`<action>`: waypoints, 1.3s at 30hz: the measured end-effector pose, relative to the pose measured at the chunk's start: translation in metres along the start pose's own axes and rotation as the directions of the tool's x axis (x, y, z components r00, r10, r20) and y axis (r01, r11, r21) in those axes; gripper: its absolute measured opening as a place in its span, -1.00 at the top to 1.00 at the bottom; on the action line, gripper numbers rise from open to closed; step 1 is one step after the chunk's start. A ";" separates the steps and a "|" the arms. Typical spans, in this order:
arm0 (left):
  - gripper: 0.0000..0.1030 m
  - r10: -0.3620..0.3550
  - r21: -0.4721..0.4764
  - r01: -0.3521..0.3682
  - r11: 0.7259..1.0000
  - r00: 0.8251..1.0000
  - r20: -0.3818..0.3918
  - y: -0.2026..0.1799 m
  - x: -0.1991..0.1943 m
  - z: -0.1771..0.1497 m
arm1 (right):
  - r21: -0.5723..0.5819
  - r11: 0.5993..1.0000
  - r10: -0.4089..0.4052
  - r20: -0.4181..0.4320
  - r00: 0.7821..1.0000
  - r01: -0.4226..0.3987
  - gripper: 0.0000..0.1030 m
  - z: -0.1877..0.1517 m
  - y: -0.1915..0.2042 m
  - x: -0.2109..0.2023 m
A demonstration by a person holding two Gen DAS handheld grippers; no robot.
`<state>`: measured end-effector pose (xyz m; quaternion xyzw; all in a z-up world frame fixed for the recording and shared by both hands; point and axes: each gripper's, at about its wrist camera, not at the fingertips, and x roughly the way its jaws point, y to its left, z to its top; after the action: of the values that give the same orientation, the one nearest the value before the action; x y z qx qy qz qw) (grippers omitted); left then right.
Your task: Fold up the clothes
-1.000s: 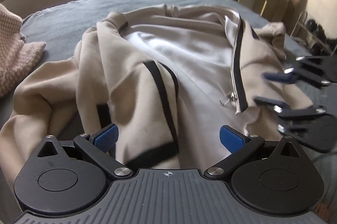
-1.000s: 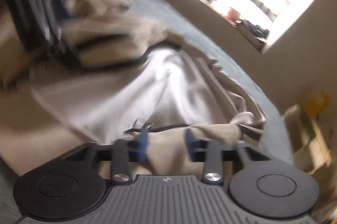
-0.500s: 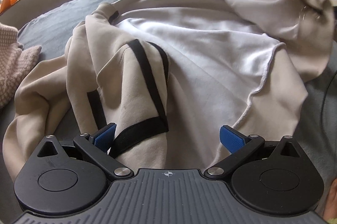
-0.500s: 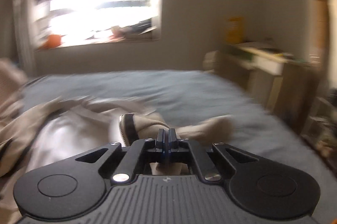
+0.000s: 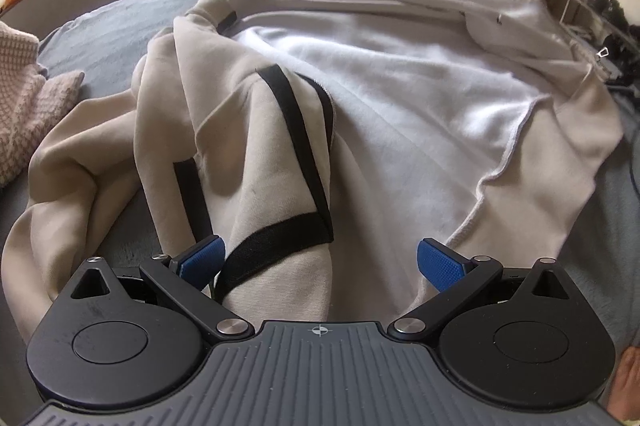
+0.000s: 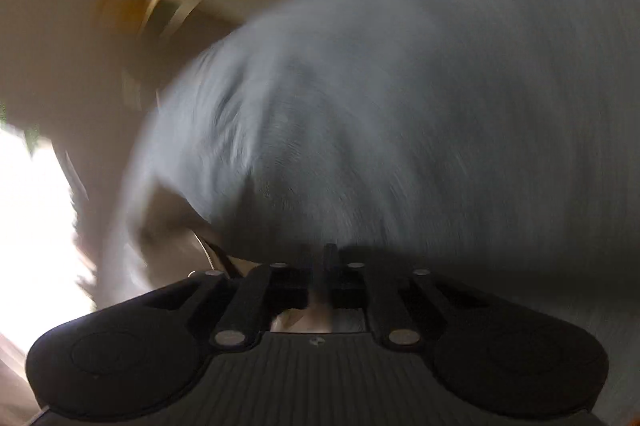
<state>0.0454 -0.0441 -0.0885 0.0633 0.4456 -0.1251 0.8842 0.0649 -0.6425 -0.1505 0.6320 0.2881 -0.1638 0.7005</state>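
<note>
Jacket (image 5: 400,98) lies open and messy mid-frame on the bed (image 5: 120,22), not folded; left claw (image 5: 318,260) open; right claw (image 6: 320,258) pinched on cloth.

R gripper (image 6: 320,258), fingers spread over the beige zip jacket (image 5: 400,98) 1 s ago, now pinched together; whether on cloth can't tell, view smeared w/ blur. Jacket's R front panel, then closed w/ zipper across chest, now flung open to the right, white lining exposed. R gripper gone from L wrist view.

Jacket (image 5: 400,98) on bed (image 5: 112,26)
</note>
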 end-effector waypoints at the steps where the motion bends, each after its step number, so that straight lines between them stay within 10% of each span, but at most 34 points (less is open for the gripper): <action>1: -1.00 0.002 0.005 -0.002 1.000 1.000 0.003 0.000 -0.001 -0.001 | -0.006 1.000 0.023 0.002 1.000 -0.023 0.65 -0.004 0.002 -0.008; 10: -1.00 0.028 0.042 -0.029 0.999 0.999 0.039 0.003 -0.010 -0.002 | -0.115 0.957 0.265 -0.032 0.964 -0.267 0.56 -0.045 0.032 -0.076; 14: -1.00 0.020 0.030 -0.022 0.999 0.997 0.081 0.007 -0.021 -0.004 | -0.352 0.804 0.388 -0.301 0.871 -0.479 0.54 -0.100 0.102 -0.088; 18: -1.00 -0.023 0.009 0.022 1.000 0.998 0.057 0.015 -0.023 -0.010 | -0.493 0.639 0.257 -0.586 0.769 -0.590 0.38 -0.191 0.155 -0.070; 23: -1.00 -0.061 -0.018 0.062 0.998 0.998 0.022 0.024 -0.029 -0.021 | -0.442 0.638 0.065 -0.785 0.616 -0.631 0.36 -0.319 0.142 -0.022; 30: -1.00 -0.110 -0.105 0.119 0.987 0.990 0.090 0.052 -0.057 -0.050 | -0.509 0.698 -0.143 -0.788 0.598 -0.504 0.36 -0.399 0.092 0.034; 34: -1.00 0.028 -0.213 0.008 0.977 0.985 0.169 0.085 -0.081 -0.074 | -0.506 0.729 -0.144 -0.773 0.618 -0.462 0.36 -0.402 0.081 0.032; 39: -1.00 0.129 -0.439 -0.054 0.897 0.981 0.143 0.138 -0.064 -0.086 | -0.476 0.782 -0.135 -0.759 0.637 -0.402 0.35 -0.405 0.067 0.034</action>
<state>-0.0198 0.1183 -0.0882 -0.1243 0.3823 0.0140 0.9155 0.0517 -0.2315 -0.1324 0.4015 0.5397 0.2737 0.6875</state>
